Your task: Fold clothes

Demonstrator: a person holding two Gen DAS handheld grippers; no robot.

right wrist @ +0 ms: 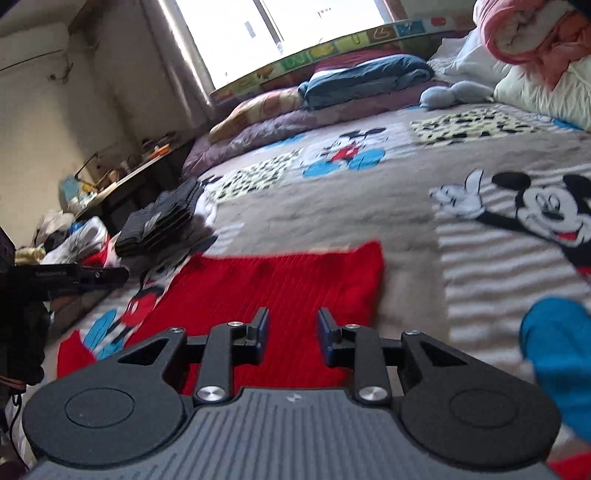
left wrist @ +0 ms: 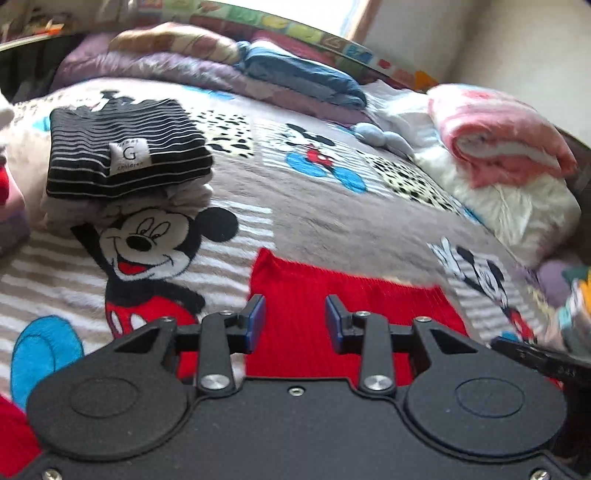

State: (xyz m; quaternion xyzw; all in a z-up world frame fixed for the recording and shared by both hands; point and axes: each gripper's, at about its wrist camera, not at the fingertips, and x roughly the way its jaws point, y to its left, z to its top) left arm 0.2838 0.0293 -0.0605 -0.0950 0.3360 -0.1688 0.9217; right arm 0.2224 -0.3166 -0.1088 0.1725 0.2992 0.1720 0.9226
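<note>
Red garment beneath both parted grippers

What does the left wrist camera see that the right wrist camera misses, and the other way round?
Only the left wrist view shows the white label reading "G children" on the folded striped garment.

Only the right wrist view shows the bright window and a cluttered side table beside the bed.

Both show the red knit garment lying flat on the cartoon-mouse blanket, the pink rolled blanket, and each camera's own tool, left and right, open and holding nothing.
</note>
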